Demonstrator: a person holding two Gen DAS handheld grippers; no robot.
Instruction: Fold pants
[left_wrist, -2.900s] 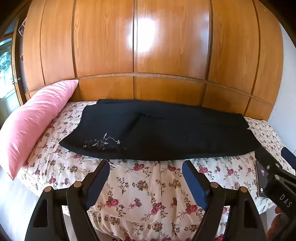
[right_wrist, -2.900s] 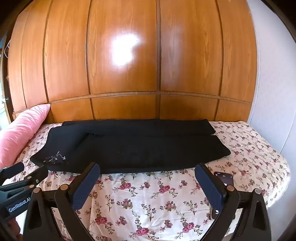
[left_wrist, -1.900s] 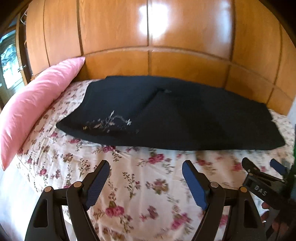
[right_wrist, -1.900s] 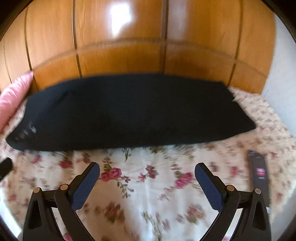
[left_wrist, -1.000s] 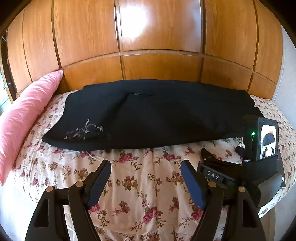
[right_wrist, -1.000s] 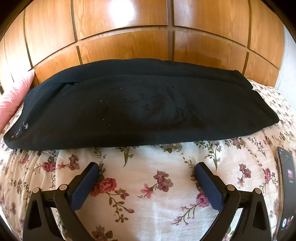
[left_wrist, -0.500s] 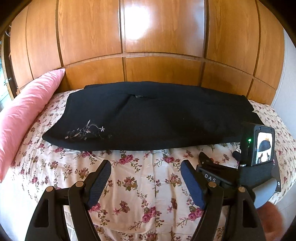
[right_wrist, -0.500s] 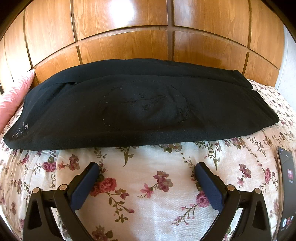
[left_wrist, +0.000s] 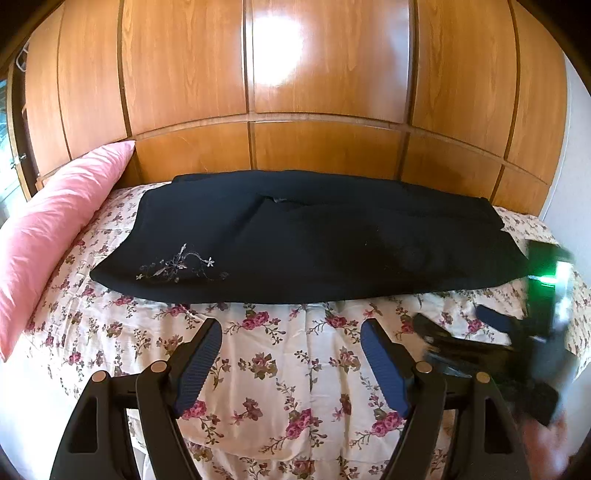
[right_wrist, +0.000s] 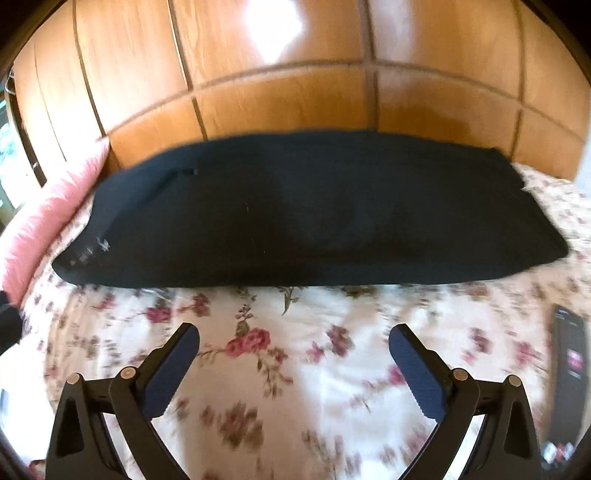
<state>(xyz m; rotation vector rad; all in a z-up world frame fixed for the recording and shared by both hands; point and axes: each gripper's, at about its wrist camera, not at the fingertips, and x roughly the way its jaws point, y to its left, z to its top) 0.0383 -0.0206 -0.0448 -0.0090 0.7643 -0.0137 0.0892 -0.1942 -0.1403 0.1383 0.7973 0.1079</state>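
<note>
Black pants (left_wrist: 314, 236) — flat across floral bed (left_wrist: 280, 354), pink pillow (left_wrist: 48, 229) beside; left gripper (left_wrist: 291, 354) and right gripper (right_wrist: 295, 365) near pants — jaws apart, empty.

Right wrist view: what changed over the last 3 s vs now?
The right gripper moved in toward the black pants, held close for a moment, and is now swinging, its view blurred. The left gripper only shifted its aim slightly. Nothing was taken hold of or let go: both stayed open and empty. The pants, pink pillow and phone lie as before on the floral bedspread.
</note>
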